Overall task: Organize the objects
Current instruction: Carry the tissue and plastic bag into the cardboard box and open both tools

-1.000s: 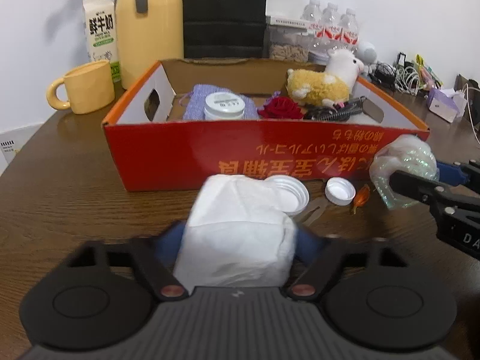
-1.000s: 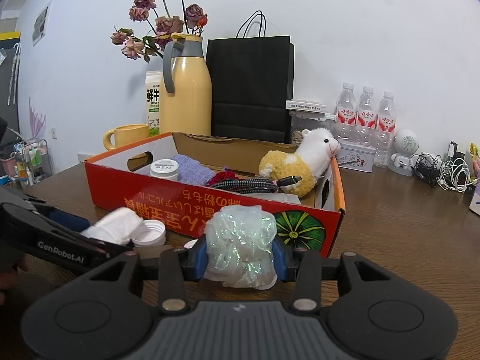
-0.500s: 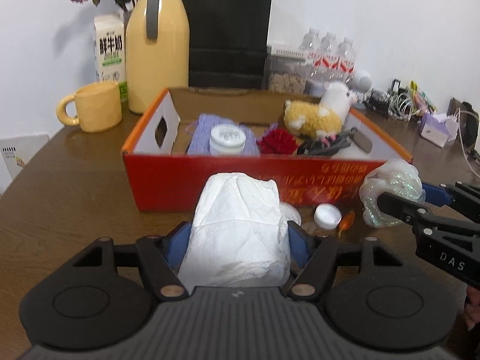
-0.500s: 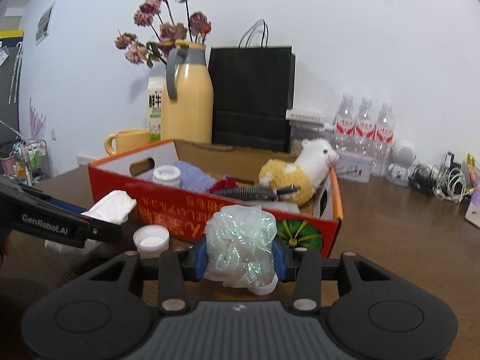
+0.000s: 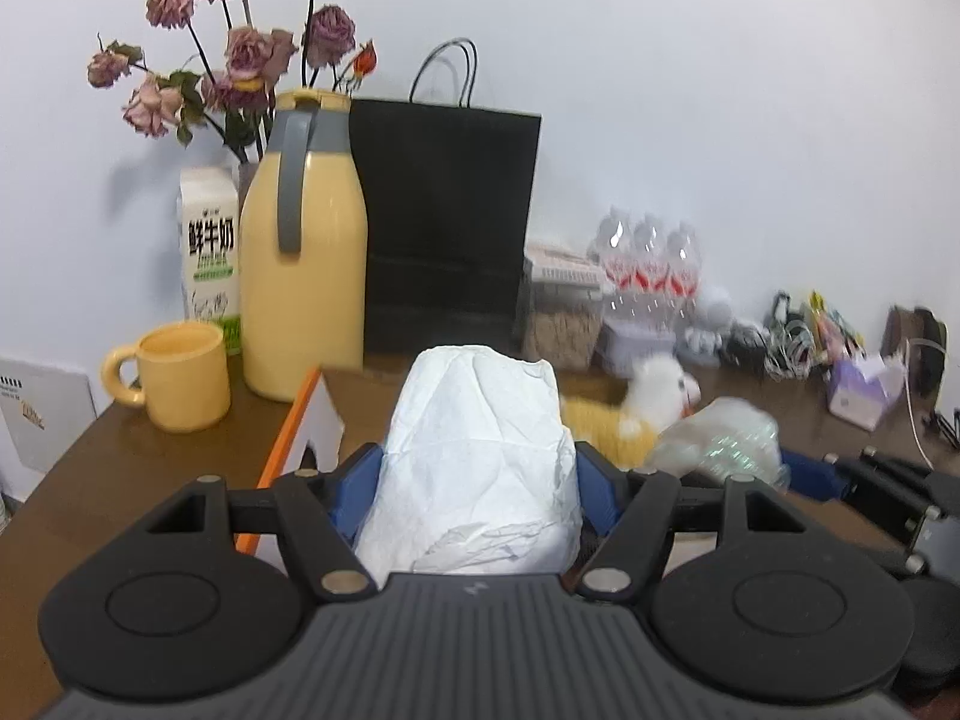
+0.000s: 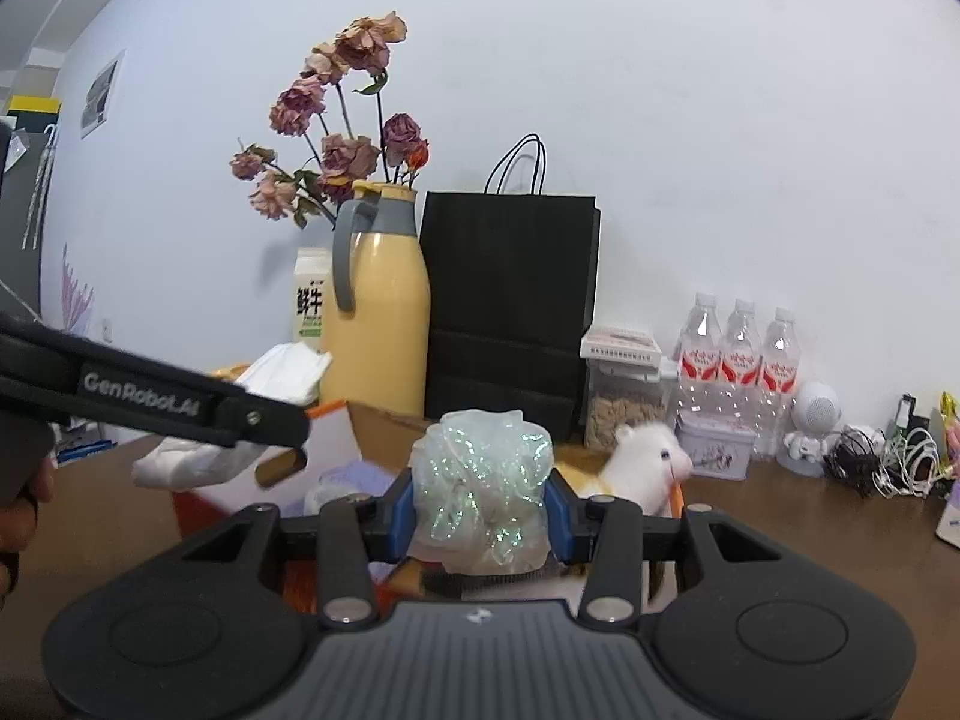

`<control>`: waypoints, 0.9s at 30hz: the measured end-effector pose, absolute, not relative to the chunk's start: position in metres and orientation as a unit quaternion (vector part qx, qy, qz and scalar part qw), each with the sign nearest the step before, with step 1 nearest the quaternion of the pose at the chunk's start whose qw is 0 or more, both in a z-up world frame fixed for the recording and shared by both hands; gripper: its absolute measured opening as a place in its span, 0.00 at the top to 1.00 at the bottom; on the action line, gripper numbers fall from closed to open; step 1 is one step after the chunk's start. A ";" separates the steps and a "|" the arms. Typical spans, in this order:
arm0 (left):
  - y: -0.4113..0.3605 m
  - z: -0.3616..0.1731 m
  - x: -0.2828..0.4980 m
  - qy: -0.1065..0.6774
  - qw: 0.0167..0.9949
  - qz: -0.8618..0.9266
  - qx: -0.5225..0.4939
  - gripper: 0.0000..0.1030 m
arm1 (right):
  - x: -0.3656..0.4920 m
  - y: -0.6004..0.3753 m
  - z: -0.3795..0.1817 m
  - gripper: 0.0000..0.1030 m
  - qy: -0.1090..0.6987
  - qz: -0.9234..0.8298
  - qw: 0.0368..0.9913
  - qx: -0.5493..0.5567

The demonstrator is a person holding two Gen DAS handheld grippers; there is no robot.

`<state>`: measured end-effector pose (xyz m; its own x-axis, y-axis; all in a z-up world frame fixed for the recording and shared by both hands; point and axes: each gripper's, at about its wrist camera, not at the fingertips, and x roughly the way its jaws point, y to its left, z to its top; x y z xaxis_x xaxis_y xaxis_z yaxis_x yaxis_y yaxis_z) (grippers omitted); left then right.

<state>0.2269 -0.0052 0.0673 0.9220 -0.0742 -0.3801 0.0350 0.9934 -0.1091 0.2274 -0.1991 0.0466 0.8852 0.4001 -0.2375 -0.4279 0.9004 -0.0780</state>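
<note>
Left tool [image 5: 477, 474]: clamped on a crumpled white tissue wad [image 5: 477, 456], blue pads pressed into both its sides; carried in the air just above the near wall of the orange cardboard box [image 6: 327, 408]. Right tool [image 6: 480, 507]: clamped narrow on a bundle of iridescent cellophane [image 6: 483, 486]; likewise in the air over the box's near edge, beside the left tool. Box contents seen: plush alpaca [image 6: 645, 459] toward the far right corner; a lilac cloth [image 6: 354, 474] partly hidden. Step in hand, by judgement: carrying both items into the box. Next move calls for: advancing each tool past the near wall; lowering over bare floor clear of the alpaca; then parting the pads.
</note>
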 end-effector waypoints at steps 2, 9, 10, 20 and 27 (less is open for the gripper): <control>-0.005 0.071 0.239 0.191 0.979 -0.027 -0.058 0.33 | 0.240 -0.193 0.049 0.60 0.108 0.210 0.970 -0.061; -0.008 0.058 0.278 0.198 0.977 -0.008 -0.074 0.33 | 0.286 -0.185 0.036 0.60 0.129 0.185 0.973 -0.043; -0.009 0.054 0.284 0.201 0.977 -0.004 -0.075 0.33 | 0.290 -0.185 0.033 0.60 0.133 0.182 0.973 -0.042; -0.011 0.026 0.308 0.230 0.971 -0.004 -0.070 0.32 | 0.305 -0.189 0.013 0.59 0.167 0.176 0.969 -0.041; -0.005 0.028 0.297 0.196 0.977 -0.012 -0.079 0.00 | 0.300 -0.187 0.012 0.29 0.172 0.170 0.969 -0.054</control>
<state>0.2967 -0.0053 0.0283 0.9228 -0.0537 -0.3815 -0.0080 0.9873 -0.1584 0.3003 -0.1868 0.0117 0.8830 0.3116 -0.3510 -0.3490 0.9360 -0.0471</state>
